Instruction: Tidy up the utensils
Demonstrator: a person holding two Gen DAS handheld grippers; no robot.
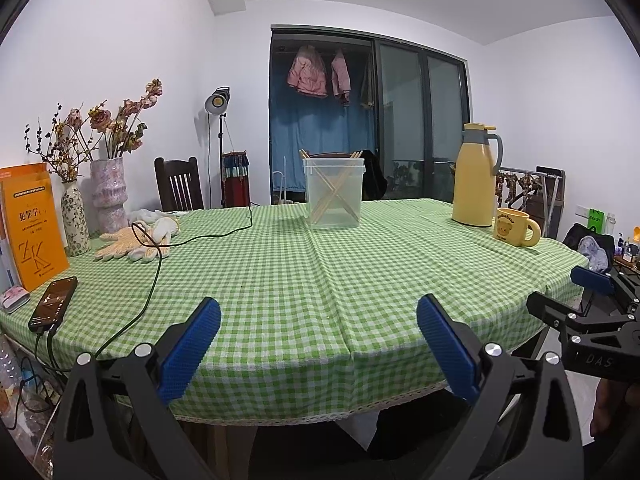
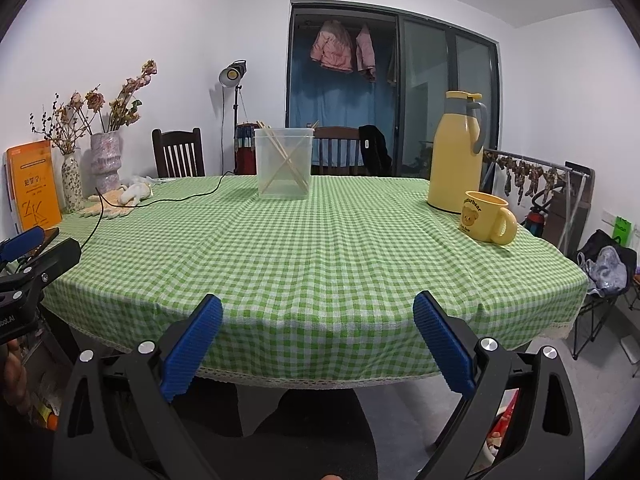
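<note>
A clear plastic container [image 1: 333, 194] [image 2: 284, 164] stands at the far middle of the green checked table, with several wooden chopsticks [image 1: 334, 196] [image 2: 286, 162] crossed inside it and leaning on its walls. My left gripper [image 1: 319, 322] is open at the near table edge, far from the container, with nothing between its blue pads. My right gripper [image 2: 318, 320] is also open and empty at the near edge. In the left wrist view, the right gripper [image 1: 592, 284] shows at the right side.
A yellow thermos [image 1: 478, 176] [image 2: 458, 152] and a yellow bear mug [image 1: 516, 227] [image 2: 488, 218] stand at the right. Vases [image 1: 108, 196], an orange book [image 1: 34, 228], gloves [image 1: 134, 242], a phone [image 1: 54, 303] and a cable [image 1: 156, 272] occupy the left. Chairs stand behind the table.
</note>
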